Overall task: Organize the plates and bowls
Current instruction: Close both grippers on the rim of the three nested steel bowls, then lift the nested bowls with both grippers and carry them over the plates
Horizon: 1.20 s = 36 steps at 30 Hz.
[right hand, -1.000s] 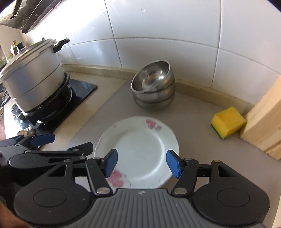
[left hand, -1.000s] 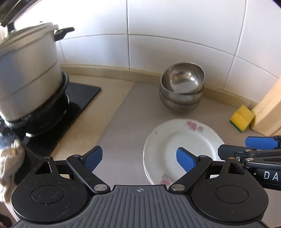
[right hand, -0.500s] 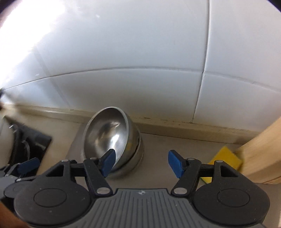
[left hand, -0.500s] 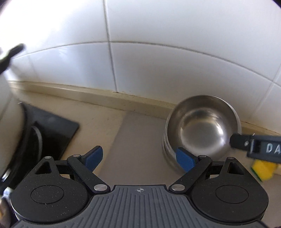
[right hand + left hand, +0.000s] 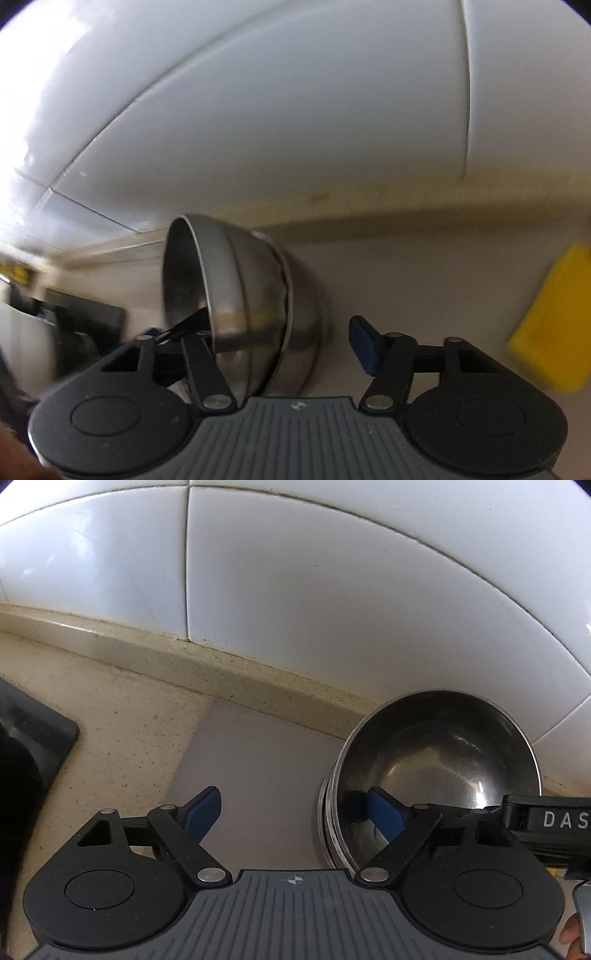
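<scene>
Both grippers are closing in on the stacked bowls by the wall, the left gripper and right gripper each straddling a rim unclamped, so both should be seating deeper before squeezing evenly.

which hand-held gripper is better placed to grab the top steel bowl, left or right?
Either, slight edge left. The left hand-held gripper has one finger inside the top steel bowl and one outside its near wall. The right hand-held gripper also straddles the rim, but its view is blurred.
</scene>
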Motion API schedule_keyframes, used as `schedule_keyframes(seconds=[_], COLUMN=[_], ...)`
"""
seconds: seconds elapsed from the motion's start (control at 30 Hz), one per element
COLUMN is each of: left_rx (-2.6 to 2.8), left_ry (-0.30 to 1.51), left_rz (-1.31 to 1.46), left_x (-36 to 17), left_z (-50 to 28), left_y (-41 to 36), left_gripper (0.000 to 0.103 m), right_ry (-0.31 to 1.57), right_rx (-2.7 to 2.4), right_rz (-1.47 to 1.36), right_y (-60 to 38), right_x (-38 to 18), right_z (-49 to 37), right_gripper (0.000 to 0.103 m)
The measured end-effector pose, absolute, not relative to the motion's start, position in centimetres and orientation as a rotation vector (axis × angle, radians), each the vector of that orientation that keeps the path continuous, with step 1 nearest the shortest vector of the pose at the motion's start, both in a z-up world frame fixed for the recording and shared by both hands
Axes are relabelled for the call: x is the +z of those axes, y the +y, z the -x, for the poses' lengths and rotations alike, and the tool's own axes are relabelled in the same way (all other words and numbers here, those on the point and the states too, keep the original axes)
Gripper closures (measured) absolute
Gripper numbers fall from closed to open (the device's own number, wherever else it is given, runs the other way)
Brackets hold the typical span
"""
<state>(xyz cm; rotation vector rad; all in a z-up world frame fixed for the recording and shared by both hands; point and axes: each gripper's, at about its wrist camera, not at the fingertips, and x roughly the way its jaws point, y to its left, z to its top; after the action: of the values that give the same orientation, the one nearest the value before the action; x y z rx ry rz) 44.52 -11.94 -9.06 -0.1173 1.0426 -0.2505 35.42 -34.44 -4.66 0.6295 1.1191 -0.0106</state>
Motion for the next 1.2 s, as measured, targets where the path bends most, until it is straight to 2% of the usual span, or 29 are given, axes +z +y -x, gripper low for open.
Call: schedule_keyframes(seconds=[0.1,0.17,0.2,0.23,0.53,0.67,0.9,1.2], left_rx=[-0.291,-0.316,-0.339,-0.362,-0.376,-0.38,-0.383,-0.381], left_ry=[1.031,1.006,1.002,1.001,1.005,0.97,0.906,0.91], left_rz=[0.098,0.061,0.054,0.041,0.001,-0.015,-0.009,-0.024], left_x=[-9.0,-8.5,-8.2,-7.9,-7.7,-5.9,-1.9,-0.6], left_z=[-43.7,-43.4,-43.4,-43.2,-42.7,-41.4,-37.5,-31.1], left_y=[-12.1,-12.7,-13.0,-13.6,-13.8,-13.2,-12.4,-11.6], left_gripper=[0.029,0.043,0.061,0.074,0.074,0.073,0.07,0.068], right_ry=[1.103,1.096,1.092,1.086,1.057,1.044,1.009,1.03], right_rx=[-0.008,-0.003,-0.009,-0.012,-0.007,0.01,0.044,0.085], right_rz=[-0.611,-0.598,-0.601,-0.598,-0.563,-0.566,-0.537,-0.521], right_y=[-34.3,-34.2,-34.2,-34.1,-32.6,-32.2,-31.1,-29.9], right_x=[-4.7,-4.5,-4.5,-4.5,-3.9,-3.1,1.2,3.3], right_z=[-34.7,-34.6,-34.4,-34.2,-33.1,-32.3,-28.9,-22.7], right_gripper=[0.072,0.073,0.073,0.074,0.075,0.075,0.075,0.076])
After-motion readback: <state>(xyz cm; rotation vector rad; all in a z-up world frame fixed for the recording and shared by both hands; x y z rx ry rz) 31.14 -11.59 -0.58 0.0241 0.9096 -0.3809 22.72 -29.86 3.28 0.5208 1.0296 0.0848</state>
